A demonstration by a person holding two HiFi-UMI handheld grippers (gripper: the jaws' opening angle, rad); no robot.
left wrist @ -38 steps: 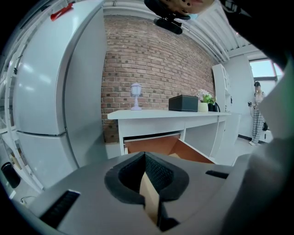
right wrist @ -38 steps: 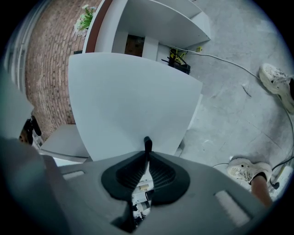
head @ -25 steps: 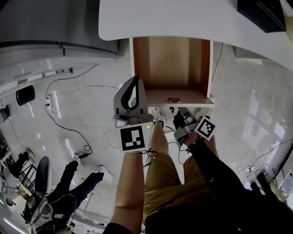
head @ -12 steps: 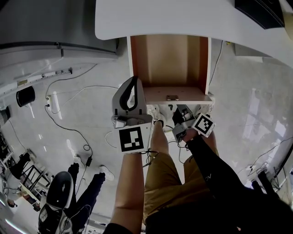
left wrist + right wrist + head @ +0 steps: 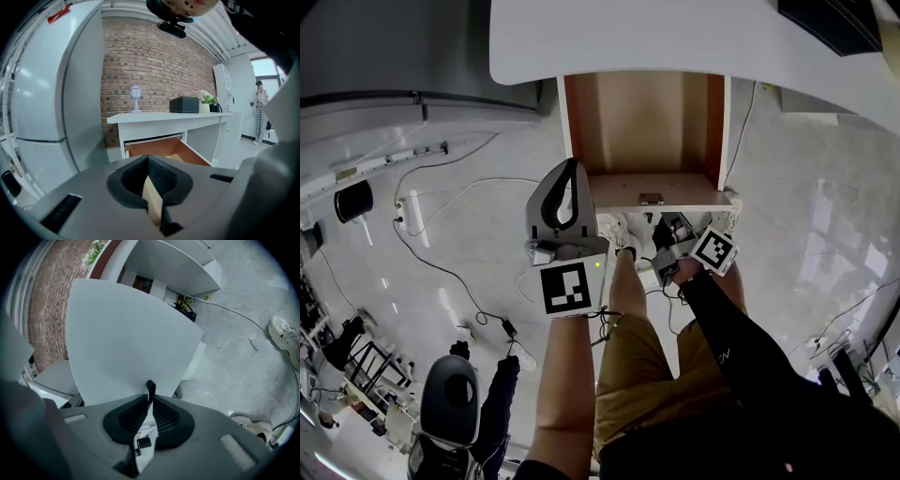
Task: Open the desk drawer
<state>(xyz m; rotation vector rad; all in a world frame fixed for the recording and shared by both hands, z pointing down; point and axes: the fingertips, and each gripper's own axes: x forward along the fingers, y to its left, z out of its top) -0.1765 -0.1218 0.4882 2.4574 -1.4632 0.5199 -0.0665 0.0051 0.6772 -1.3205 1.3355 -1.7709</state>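
Under the white desk the drawer stands pulled out, its wooden inside showing, and the left gripper view also shows the drawer. My right gripper is just in front of the white drawer front. In the right gripper view my right gripper is shut on the thin dark drawer handle, with the white drawer front filling the view behind it. My left gripper hovers left of the drawer, touching nothing. Seen in its own view, my left gripper is shut and empty.
A tall grey-white cabinet stands left of the desk. Cables trail over the pale floor. A small lamp and a black box sit on the desk. Shoes lie near the drawer. A person is at lower left.
The drawer and both grippers keep almost the same places; the head view has shifted slightly. The person at the lower left has moved to the right.
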